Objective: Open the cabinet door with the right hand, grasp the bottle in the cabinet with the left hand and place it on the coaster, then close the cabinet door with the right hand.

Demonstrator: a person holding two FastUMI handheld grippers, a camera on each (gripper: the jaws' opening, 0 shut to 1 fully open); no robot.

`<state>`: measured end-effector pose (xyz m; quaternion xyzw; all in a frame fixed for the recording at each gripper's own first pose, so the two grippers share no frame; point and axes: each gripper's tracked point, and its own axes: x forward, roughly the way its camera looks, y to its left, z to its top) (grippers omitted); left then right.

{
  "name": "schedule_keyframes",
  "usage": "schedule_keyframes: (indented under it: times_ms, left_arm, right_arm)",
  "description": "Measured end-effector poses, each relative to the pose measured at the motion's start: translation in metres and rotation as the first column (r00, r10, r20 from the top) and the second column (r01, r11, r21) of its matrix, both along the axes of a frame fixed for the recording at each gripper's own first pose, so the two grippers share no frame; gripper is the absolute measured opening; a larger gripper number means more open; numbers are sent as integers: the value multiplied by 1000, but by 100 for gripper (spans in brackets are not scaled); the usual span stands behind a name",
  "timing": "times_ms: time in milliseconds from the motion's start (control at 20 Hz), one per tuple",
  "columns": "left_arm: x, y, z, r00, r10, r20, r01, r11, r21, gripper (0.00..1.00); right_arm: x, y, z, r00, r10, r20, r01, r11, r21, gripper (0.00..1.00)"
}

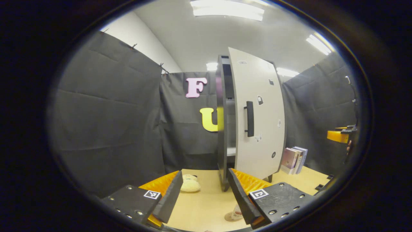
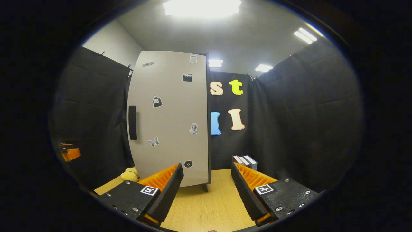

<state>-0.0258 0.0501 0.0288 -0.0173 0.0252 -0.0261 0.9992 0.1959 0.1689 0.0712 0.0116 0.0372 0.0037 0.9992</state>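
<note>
Ahead of your left fingers [image 1: 236,196], the cabinet door [image 1: 259,112] stands swung partly open, its edge toward you. A narrow opening to the cabinet shelves [image 1: 229,129] lies just left of that door. Bare table [image 1: 206,199] runs between the fingers; a soft toy [image 1: 190,183] sits ahead on the left and a coaster [image 1: 233,215] lies low by the right finger. Ahead of your right fingers [image 2: 239,190], the door face blocks the left; open table [image 2: 209,206] and books [image 2: 246,161] lie to the right.
</note>
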Motion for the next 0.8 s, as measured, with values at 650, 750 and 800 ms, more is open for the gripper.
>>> schedule_keyframes:
  times_ms: [650, 750, 800]
  left_arm:
    - [-4, -29, 5, 1000, -10, 4, 10, 1000, 16, 84]
    - [-3, -30, 4, 1000, -12, 3, 12, 1000, 16, 84]
    - [-2, -31, 3, 1000, -12, 2, 12, 1000, 18, 84]
  right_arm:
    - [-7, 0, -3, 999, 30, -14, -30, 1000, -1, 93]
    - [-6, -1, -3, 1000, 20, -10, -20, 1000, 9, 93]
    - [-6, 0, -3, 1000, 17, -9, -17, 1000, 15, 93]
